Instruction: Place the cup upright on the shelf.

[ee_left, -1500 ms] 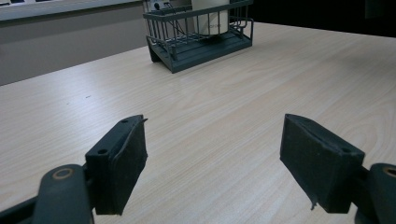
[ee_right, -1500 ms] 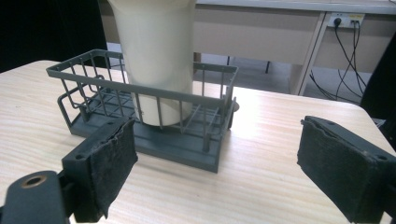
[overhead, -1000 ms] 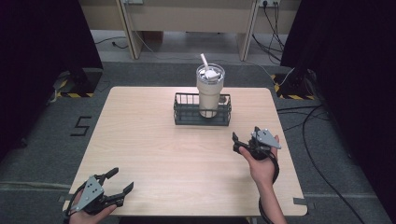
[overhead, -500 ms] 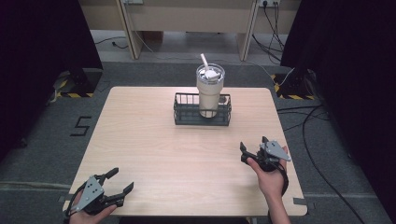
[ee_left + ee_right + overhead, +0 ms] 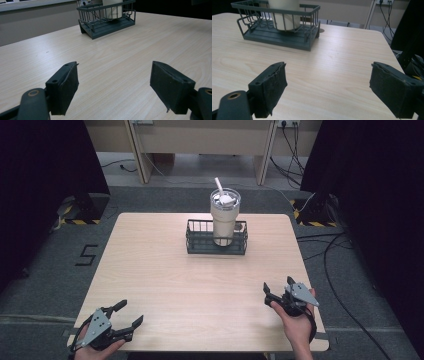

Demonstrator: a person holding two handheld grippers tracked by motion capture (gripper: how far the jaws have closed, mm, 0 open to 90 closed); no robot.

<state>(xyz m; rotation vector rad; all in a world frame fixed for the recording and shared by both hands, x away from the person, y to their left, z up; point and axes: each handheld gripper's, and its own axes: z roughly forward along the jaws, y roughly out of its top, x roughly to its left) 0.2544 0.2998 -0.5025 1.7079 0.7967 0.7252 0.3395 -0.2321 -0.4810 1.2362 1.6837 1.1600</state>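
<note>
Tumbler (image 5: 224, 218): a cream-coloured cup with a clear lid and a white straw (image 5: 218, 184) that is leaning toward the far left; it is standing upright inside the wire basket, toward its right half.
Wire basket (image 5: 200, 243): a dark grey-green, low rectangular rack with a solid floor and thin bars; it is sitting flat on the tabletop (image 5: 160, 275), past its middle.
Place from the right claw (image 5: 278, 291): the basket and tumbler are lying well ahead and to its left, well apart from it.
Place from the left claw (image 5: 128, 315): both are sitting far ahead and off to its right.
</note>
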